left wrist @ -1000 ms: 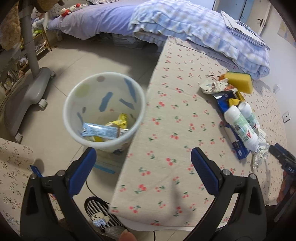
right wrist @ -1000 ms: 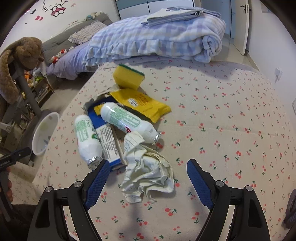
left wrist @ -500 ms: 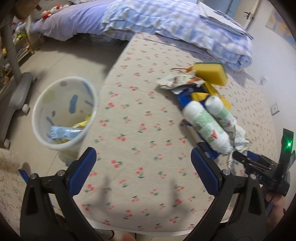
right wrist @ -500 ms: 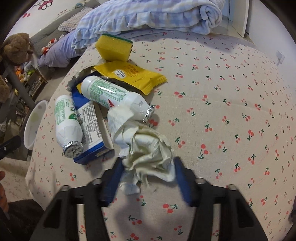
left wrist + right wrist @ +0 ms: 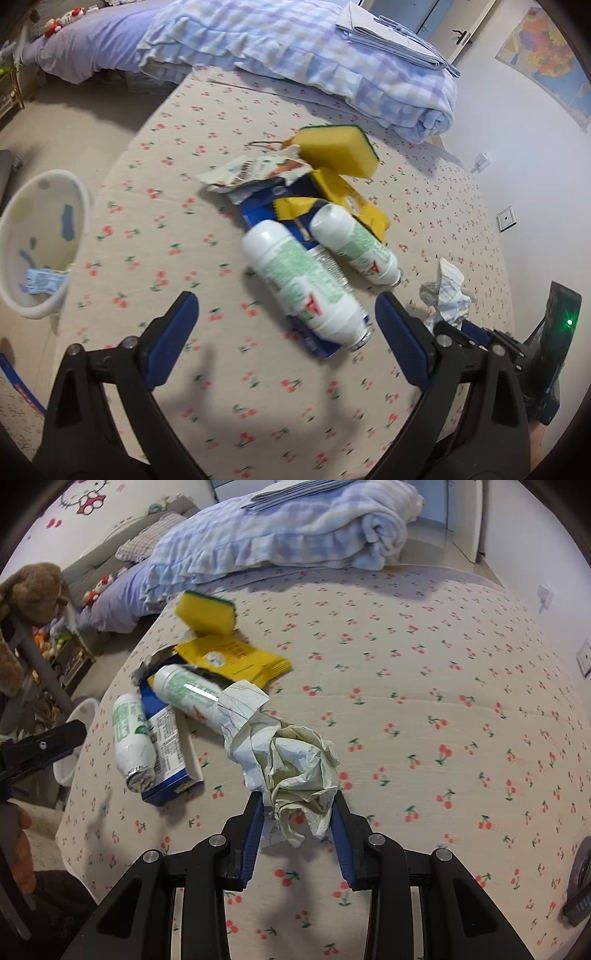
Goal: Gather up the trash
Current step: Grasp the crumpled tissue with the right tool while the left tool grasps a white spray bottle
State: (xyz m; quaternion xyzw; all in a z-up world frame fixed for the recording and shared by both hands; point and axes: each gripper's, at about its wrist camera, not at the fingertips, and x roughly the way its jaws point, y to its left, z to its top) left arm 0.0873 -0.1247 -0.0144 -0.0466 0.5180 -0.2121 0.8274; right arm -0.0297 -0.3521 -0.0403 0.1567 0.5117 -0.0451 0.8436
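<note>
On the cherry-print tablecloth, the right gripper is clamped on a crumpled ball of off-white paper, whose loose tail stretches up-left toward the pile. The left gripper, jaws having just narrowed slightly, hangs wide and empty over the nearer white plastic bottle, lying flat, foil mouth toward the camera. Judging by the wrappers already in the white speckled bin beside the table, collecting is partly done; both bottles, the blue carton, the yellow packet and the sponge remain.
</note>
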